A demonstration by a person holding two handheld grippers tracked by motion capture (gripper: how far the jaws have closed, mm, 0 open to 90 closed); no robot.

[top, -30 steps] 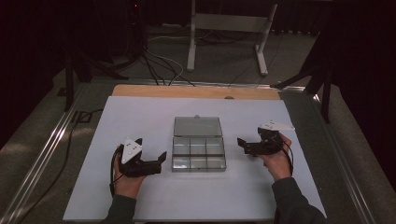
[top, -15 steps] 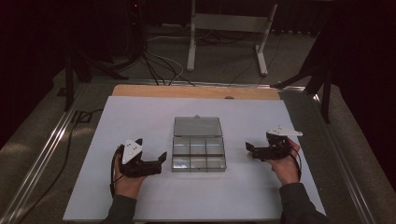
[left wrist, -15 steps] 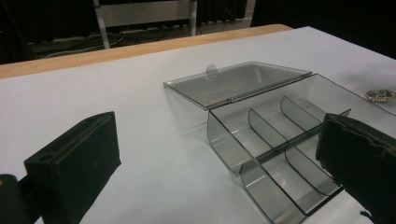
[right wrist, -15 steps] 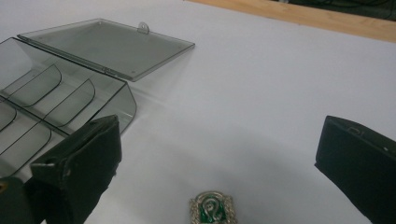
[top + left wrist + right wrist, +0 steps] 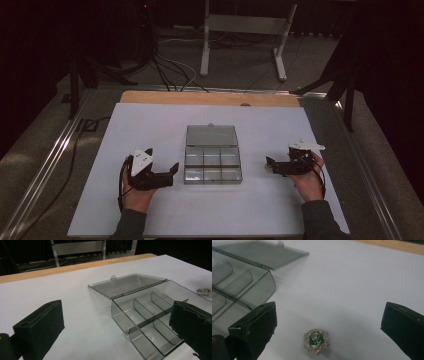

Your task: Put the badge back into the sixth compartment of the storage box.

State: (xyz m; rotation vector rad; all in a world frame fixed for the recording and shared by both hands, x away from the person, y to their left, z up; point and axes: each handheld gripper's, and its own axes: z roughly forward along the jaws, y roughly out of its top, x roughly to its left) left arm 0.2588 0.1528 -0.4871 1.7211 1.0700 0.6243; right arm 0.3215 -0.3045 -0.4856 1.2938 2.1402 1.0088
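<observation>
While my right gripper (image 5: 329,335), jaws wide apart, straddles the green badge (image 5: 315,339) at lower centre for pickup, my left gripper (image 5: 117,332) waits spread beside the open compartment box (image 5: 150,315).

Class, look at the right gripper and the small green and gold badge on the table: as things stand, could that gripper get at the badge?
Probably yes. The right gripper is open, and the green and gold badge lies flat on the white table between its jaws, with nothing lying over it. The open clear compartment box sits off to one side, apart from it.
</observation>
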